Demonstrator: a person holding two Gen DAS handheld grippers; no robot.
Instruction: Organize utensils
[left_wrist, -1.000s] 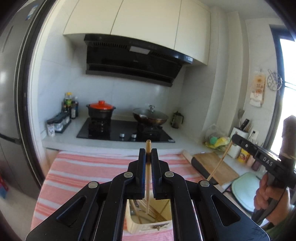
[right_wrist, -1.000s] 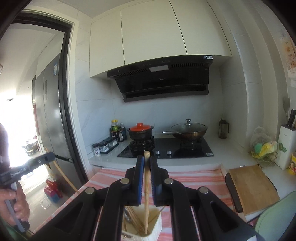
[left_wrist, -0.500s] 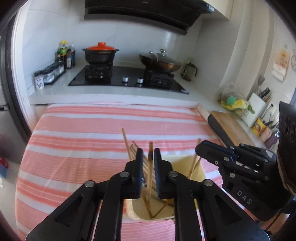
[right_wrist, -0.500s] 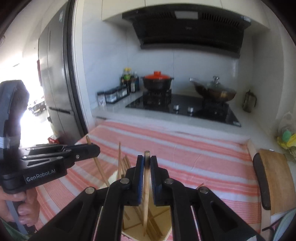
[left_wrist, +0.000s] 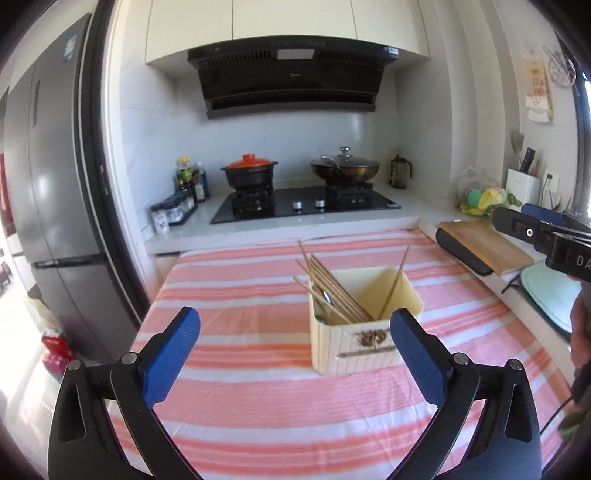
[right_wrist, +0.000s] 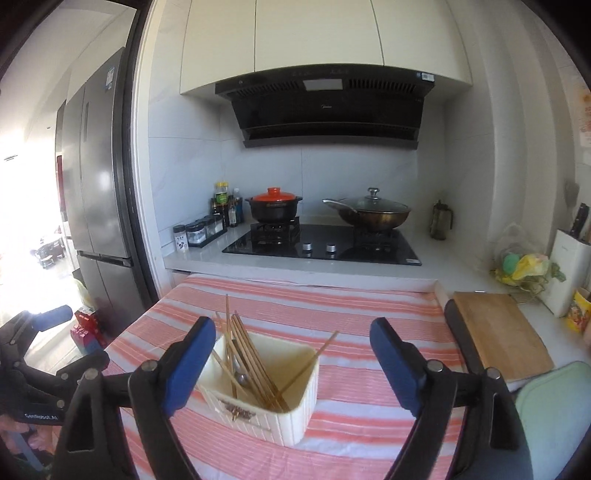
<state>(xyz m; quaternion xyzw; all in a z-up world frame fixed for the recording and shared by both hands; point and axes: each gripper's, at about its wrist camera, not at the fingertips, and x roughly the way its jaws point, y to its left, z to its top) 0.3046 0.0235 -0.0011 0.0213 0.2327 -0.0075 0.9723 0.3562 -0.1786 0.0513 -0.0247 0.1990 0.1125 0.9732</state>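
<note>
A cream ribbed utensil holder stands on the pink striped tablecloth; it also shows in the right wrist view. Several wooden chopsticks lean inside it, one apart at the right, with a metal spoon among them. My left gripper is open and empty, pulled back in front of the holder. My right gripper is open and empty, above and just behind the holder. Each gripper shows at the edge of the other's view: right, left.
A wooden cutting board lies at the table's right edge, a pale green mat nearer. Behind the table is a counter with a hob, a red-lidded pot and a wok. A fridge stands left.
Both grippers were shut on a chopstick each, lowered them into the holder, then opened and pulled back. The chopsticks now stand in the holder.
</note>
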